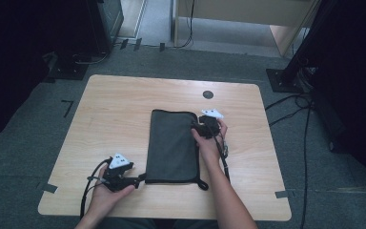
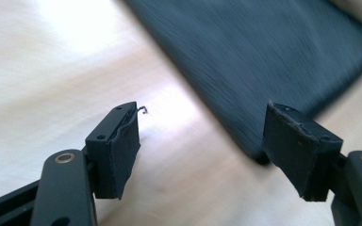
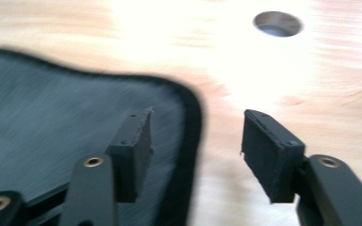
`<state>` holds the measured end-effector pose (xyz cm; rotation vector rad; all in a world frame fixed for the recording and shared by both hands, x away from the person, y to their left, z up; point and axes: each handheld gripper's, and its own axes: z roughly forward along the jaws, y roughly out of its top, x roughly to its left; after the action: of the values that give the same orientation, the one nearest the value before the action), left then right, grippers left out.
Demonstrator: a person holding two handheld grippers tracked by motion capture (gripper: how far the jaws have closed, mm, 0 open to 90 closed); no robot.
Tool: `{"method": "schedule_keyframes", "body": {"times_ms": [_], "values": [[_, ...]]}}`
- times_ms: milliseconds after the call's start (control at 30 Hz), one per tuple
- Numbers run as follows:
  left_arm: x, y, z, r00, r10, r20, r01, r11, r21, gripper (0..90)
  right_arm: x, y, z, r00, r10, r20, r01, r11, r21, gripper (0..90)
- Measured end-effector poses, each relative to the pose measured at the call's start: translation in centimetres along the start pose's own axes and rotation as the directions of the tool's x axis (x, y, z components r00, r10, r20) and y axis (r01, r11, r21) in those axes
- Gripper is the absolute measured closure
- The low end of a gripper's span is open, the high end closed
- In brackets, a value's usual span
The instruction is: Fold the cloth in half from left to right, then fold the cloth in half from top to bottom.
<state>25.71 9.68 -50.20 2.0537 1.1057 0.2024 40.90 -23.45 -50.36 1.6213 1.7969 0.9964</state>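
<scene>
Dark pouch [image 1: 172, 145] lies flat mid-counter [image 1: 114, 114]. Left claw [image 1: 140, 179], wide and empty, sits just off its near-left corner; right claw [image 1: 196, 128], also wide, straddles the far-right edge. Right gripper view shows a counter hole [image 3: 277, 23].

A light wooden table [image 1: 114, 105] with rounded corners and a round hole [image 1: 208, 94] near its far edge; a dark grey fabric pouch [image 1: 171, 145] lies flat at its middle.

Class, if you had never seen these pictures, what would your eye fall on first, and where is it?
A dark grey fabric pouch lies flat mid-table. The right gripper hovers open at its far right corner, and the left gripper, also open, is at its near left corner.
</scene>
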Motion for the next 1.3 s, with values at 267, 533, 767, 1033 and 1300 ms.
{"method": "schedule_keyframes", "body": {"times_ms": [267,533,767,1033,1300], "values": [[4.1,5.4,1.6,0.9882,-0.087,-0.126,0.076,0.9927,-0.093,32.5,-2.4,1.7,2.7,0.9922,0.026,-0.122,-0.017,0.997,0.075,56.3],[5.8,10.8,6.8,0.9733,-0.090,-0.211,0.080,0.9952,-0.056,33.4,-2.2,1.7,4.1,0.9837,0.028,-0.177,-0.009,0.994,0.110,53.6],[6.3,14.0,10.2,0.9493,-0.065,-0.307,0.061,0.9979,-0.023,38.4,-1.5,1.7,4.4,0.9818,-0.048,-0.184,0.066,0.993,0.093,63.8],[6.5,16.9,13.8,0.9480,-0.071,-0.310,0.083,0.9962,0.025,43.4,-0.5,1.8,4.1,0.9870,-0.060,-0.149,0.080,0.988,0.132,82.5],[7.0,16.9,14.7,0.9617,-0.089,-0.259,0.112,0.9908,0.076,76.8,-0.1,1.7,3.8,0.9859,-0.104,-0.132,0.120,0.985,0.124,86.1]]}}
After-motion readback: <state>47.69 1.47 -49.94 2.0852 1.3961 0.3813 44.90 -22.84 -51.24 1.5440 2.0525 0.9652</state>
